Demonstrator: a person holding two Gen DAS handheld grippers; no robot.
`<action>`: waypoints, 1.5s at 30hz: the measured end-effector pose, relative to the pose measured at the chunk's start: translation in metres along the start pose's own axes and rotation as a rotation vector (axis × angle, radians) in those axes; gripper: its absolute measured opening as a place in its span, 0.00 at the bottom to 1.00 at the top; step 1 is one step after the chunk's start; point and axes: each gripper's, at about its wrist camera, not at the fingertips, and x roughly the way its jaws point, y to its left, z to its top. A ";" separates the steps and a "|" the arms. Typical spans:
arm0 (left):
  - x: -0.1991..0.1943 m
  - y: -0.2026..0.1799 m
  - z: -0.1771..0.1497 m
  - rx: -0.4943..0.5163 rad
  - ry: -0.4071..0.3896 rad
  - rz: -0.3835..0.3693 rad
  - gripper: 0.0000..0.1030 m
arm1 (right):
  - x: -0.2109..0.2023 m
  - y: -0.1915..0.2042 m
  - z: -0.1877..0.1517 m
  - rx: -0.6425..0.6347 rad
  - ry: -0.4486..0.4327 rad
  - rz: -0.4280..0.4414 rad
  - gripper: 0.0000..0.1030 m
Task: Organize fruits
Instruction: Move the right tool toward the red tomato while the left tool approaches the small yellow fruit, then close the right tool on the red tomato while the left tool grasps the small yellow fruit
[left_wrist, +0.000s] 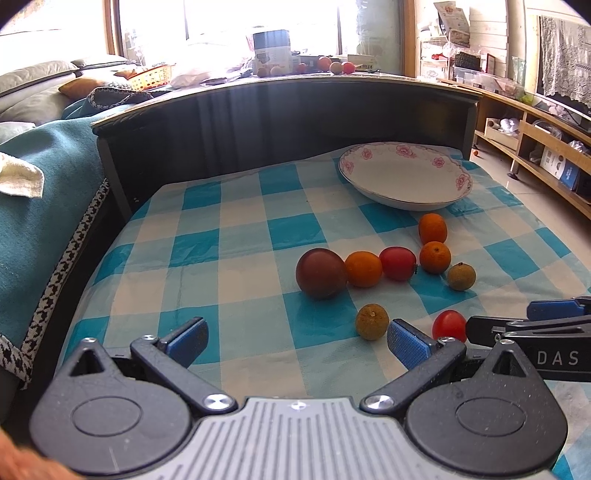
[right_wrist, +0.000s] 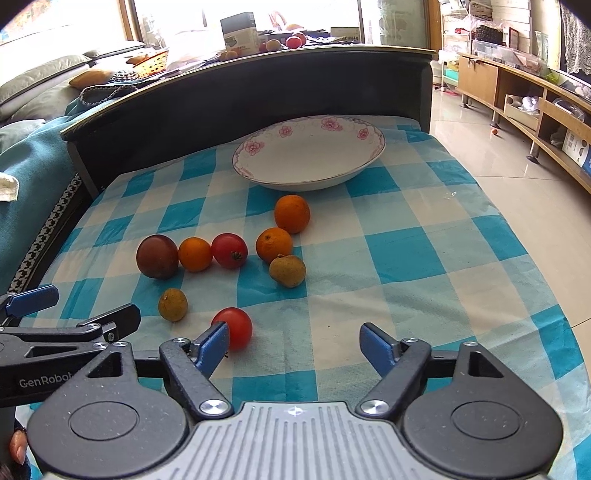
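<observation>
Blue-and-white checked cloth covering the table (right_wrist: 424, 251): white floral-rimmed plate (right_wrist: 310, 155) at the far edge holds nothing — eight small round fruits (right_wrist: 231, 251) remain mid-table. Left gripper (left_wrist: 295, 338) and right gripper (right_wrist: 295, 341) — jaws spread, gripping nothing.

Both wrist cameras look forward and downward from low, near positions, side by side, sharing the checked cloth (left_wrist: 240, 229), scattered fruit and flowered plate (right_wrist: 258, 147).

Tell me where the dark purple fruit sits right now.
The dark purple fruit lies on the checked cloth at the left end of the fruit row, touching a small orange, well short of the empty floral dish.
</observation>
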 end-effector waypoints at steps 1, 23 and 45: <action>0.000 0.000 0.000 0.003 -0.002 -0.001 1.00 | 0.001 0.001 0.000 -0.006 -0.001 0.005 0.65; 0.006 0.019 -0.004 -0.011 0.010 0.015 1.00 | 0.020 0.016 0.011 -0.062 0.052 0.164 0.48; 0.014 0.001 -0.002 0.070 0.017 -0.051 1.00 | 0.019 0.011 0.018 -0.048 0.084 0.212 0.21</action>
